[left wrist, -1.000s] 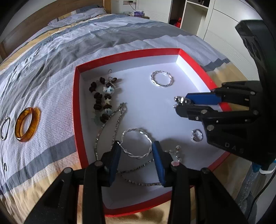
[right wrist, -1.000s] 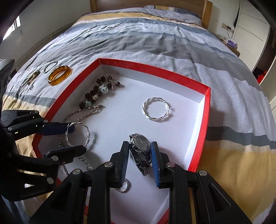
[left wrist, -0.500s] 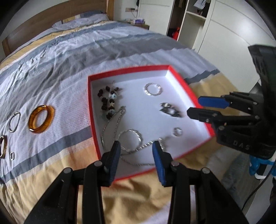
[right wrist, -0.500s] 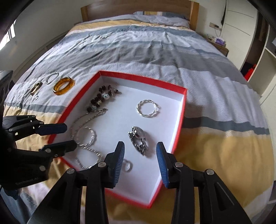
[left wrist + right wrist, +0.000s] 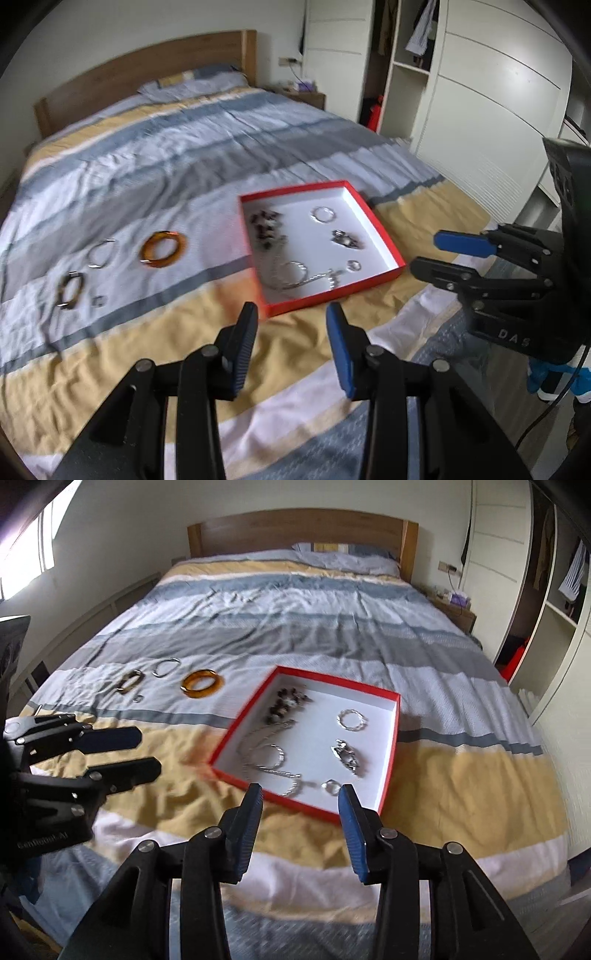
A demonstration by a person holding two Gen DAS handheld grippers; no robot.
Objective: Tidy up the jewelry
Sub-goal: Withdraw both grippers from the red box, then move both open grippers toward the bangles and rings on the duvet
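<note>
A red box (image 5: 380,229) (image 5: 236,734) with a white inside lies on the striped bed. It holds a watch (image 5: 345,238) (image 5: 347,757), a twisted silver bangle (image 5: 323,214) (image 5: 352,719), a dark bead bracelet (image 5: 264,225) (image 5: 286,701), a chain with a second bangle (image 5: 291,275) (image 5: 267,757) and a small ring (image 5: 353,265) (image 5: 331,786). Left of the box on the cover lie an amber bangle (image 5: 162,249) (image 5: 202,683), a silver loop (image 5: 100,253) (image 5: 165,667) and a tortoiseshell bracelet (image 5: 70,290) (image 5: 129,682). My left gripper (image 5: 291,308) (image 5: 147,751) hangs open and empty above the bed's near edge. My right gripper (image 5: 301,790) (image 5: 424,251) is empty too, its jaws opening.
A wooden headboard (image 5: 303,528) and pillow (image 5: 343,555) close the far end of the bed. A nightstand (image 5: 454,609) and white wardrobe (image 5: 491,122) stand along the right side. A tiny ring (image 5: 99,301) lies near the tortoiseshell bracelet.
Both grippers drew back and up, away from the box. The right gripper let go of the watch, which now lies in the box, and its jaws spread wider.
</note>
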